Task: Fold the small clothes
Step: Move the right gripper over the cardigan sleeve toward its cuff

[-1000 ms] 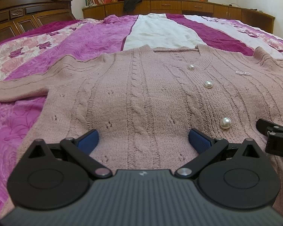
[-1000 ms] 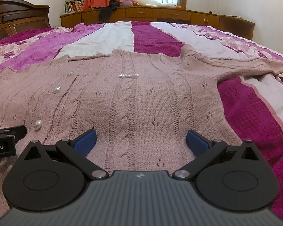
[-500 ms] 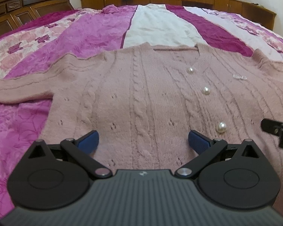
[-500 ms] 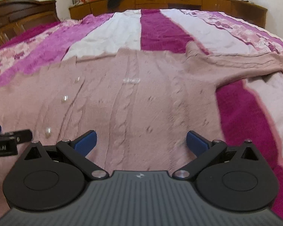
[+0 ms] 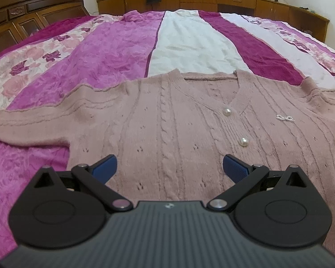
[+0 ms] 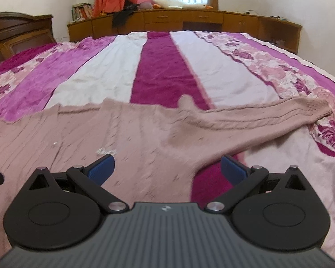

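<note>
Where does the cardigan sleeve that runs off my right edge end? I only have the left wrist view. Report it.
Observer: The sleeve lies stretched out to the right, and its ribbed cuff rests on the floral stripe of the bedspread.
Operator: Give me the state of the right tongs.
Observer: The right tongs are open and hold nothing.
Operator: Say what is under them.
Observer: The underarm edge of the cardigan. There is knit below one finger and bare bedspread below the other.
</note>
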Demonstrator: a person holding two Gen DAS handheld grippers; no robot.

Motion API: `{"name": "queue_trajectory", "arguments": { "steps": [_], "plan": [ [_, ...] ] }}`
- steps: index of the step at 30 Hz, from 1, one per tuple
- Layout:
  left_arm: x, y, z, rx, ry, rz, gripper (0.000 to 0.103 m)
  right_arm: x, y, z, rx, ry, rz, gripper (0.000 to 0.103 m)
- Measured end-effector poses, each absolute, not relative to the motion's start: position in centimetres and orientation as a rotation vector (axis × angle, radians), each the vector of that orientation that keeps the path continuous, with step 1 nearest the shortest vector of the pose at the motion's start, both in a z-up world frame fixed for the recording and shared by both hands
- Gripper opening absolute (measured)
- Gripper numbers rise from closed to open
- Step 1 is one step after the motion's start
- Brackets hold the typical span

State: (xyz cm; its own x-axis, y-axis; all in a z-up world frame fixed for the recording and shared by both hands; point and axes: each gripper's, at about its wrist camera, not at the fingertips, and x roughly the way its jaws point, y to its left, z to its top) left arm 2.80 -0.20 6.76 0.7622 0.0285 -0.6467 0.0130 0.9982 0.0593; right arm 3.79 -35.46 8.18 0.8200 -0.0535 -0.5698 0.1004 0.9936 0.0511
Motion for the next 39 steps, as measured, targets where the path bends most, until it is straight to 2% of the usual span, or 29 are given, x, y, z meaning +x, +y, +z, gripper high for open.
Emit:
{"name": "queue_trajectory", "arguments": {
  "steps": [22,39],
  "plan": [
    [5.0,-0.5,5.8,0.051,0.775,0.053,0.103,11.5,-54.0,3.0,0.463,0.602,-0.339,0.103],
    [5.8,-1.1,4.9,0.081,0.818,0.082,0.103,14.9,-56.0,1.7,0.511,0.555,-0.308,0.103]
  ]
}}
